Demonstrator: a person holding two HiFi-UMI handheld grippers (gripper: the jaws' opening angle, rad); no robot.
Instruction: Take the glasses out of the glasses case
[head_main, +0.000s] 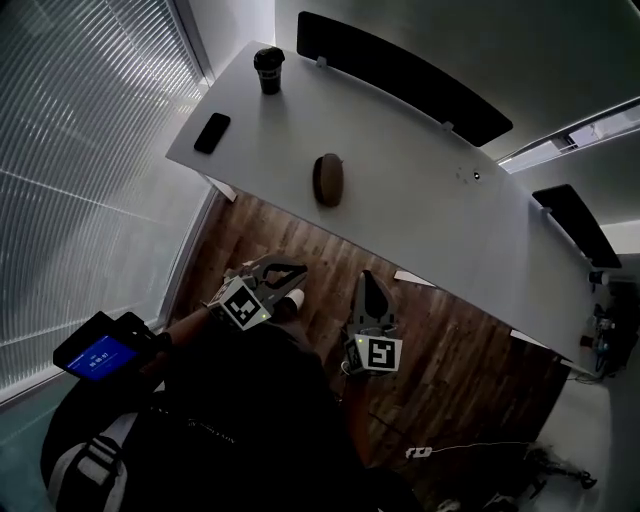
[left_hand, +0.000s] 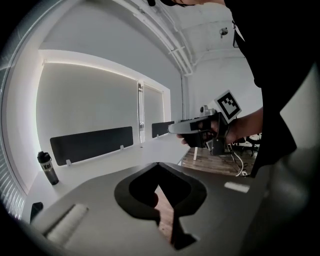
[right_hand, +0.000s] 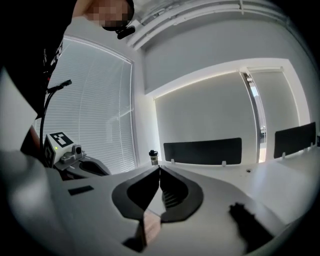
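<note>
Head view, items by size. Worktop (head_main: 430, 210): long and white, bearing all the smaller entries, with a dark divider screen (head_main: 400, 70) upright along its far edge. Wood floor (head_main: 300, 245): both tools are held over it, short of the worktop's near edge. Left hand-held gripper (head_main: 300, 268): jaws together, nothing between them, angled toward the case, which reads as an approach posture. Right hand-held gripper (head_main: 366, 276): jaws likewise closed tip to tip and empty, carried beside the left one and aimed the same way, probably so that one can steady the case while the other opens it. Glasses case (head_main: 328, 180): brown, oval and apparently closed, lying alone near the worktop's near side, well apart from both tools; no glasses show, so they are presumably inside. Bottle (head_main: 268, 70): dark, upright at the far corner. Phone (head_main: 212, 132): flat near the left end. Both lie well clear of the case, leaving room to work around it.
</note>
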